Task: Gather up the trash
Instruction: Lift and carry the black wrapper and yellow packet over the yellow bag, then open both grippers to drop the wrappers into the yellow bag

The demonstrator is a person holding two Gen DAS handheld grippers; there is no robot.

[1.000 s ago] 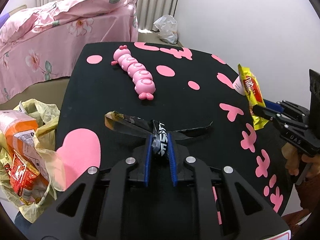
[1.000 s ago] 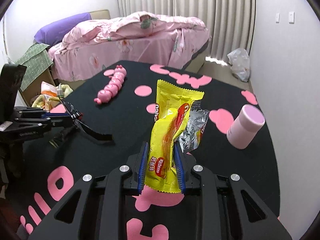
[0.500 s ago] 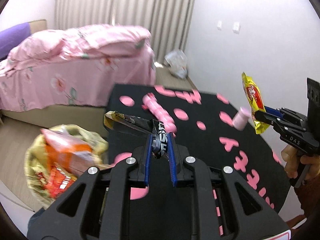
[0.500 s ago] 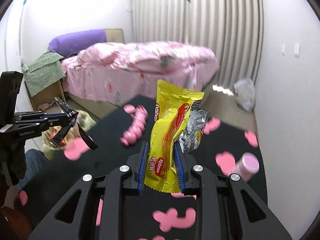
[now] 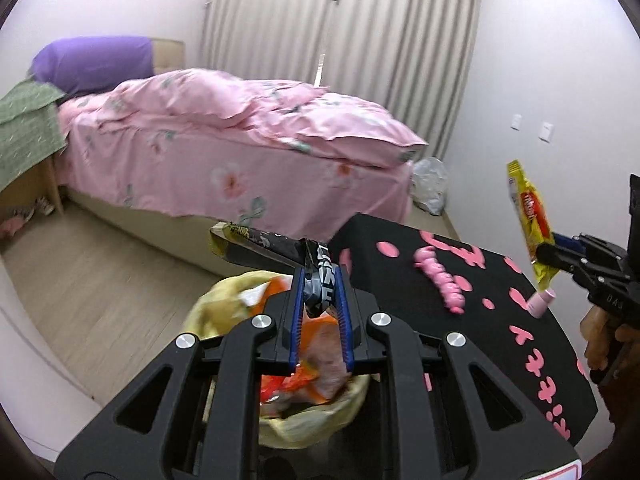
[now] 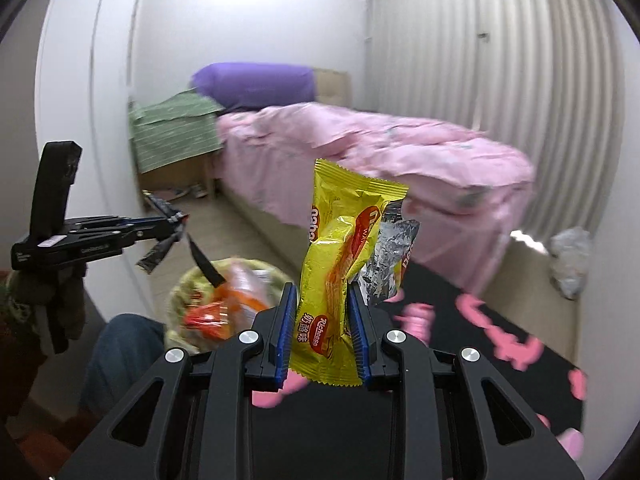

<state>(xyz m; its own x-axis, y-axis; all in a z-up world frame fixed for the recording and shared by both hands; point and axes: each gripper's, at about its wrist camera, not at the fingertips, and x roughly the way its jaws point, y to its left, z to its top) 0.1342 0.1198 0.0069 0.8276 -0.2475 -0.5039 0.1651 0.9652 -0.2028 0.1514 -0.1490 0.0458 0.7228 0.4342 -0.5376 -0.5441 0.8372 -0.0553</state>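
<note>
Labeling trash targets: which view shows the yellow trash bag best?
The left wrist view: the yellow trash bag lies right below the left gripper, its open mouth and the orange wrappers inside visible, though the gripper covers part. The right wrist view shows it blurred and partly hidden behind the right gripper.

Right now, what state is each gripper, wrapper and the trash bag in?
left gripper: shut on black wrapper, above the bag.
right gripper: shut on yellow wrapper, raised in the air.
yellow wrapper: torn open, foil lining showing.
trash bag: open, already holding wrappers.
pink cup: upright on the table.
</note>
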